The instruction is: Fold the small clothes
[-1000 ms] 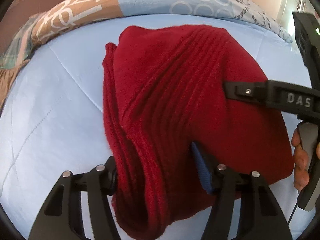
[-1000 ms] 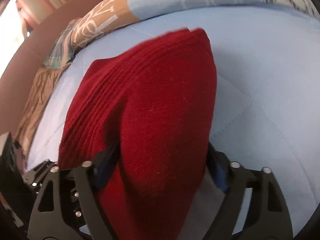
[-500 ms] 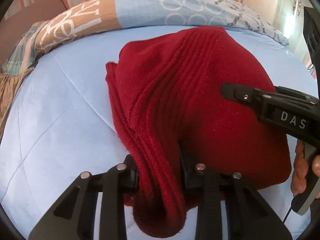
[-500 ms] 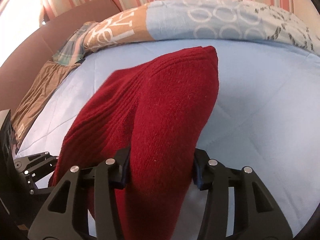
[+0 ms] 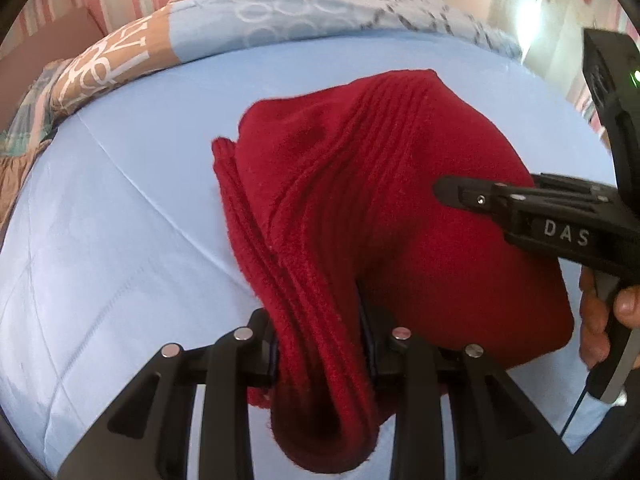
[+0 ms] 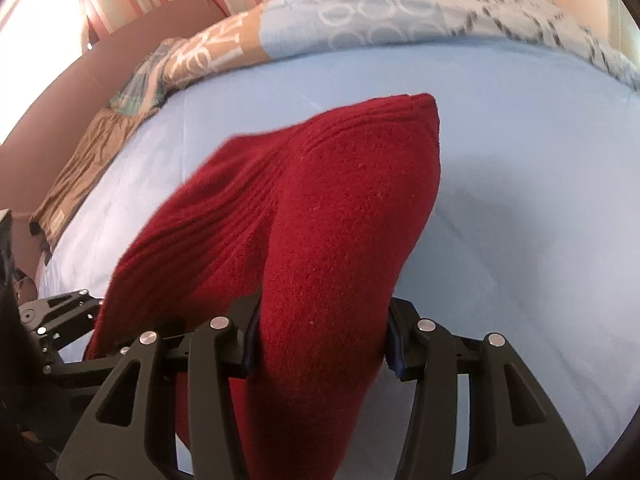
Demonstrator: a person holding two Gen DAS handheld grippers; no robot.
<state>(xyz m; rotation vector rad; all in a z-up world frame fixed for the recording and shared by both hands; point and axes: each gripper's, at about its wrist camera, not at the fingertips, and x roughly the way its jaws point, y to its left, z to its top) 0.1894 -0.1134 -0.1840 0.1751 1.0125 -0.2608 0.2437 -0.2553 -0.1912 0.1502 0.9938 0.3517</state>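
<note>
Only the left view shows the hand (image 5: pixel 600 312) — both show the red garment (image 5: pixel 360 208).

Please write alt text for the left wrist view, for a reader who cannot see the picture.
The left gripper is shut on a bunched edge of a dark red knitted garment over a light blue bed sheet. The right gripper, held by a hand, reaches in from the right. A patterned quilt lies behind.
</note>
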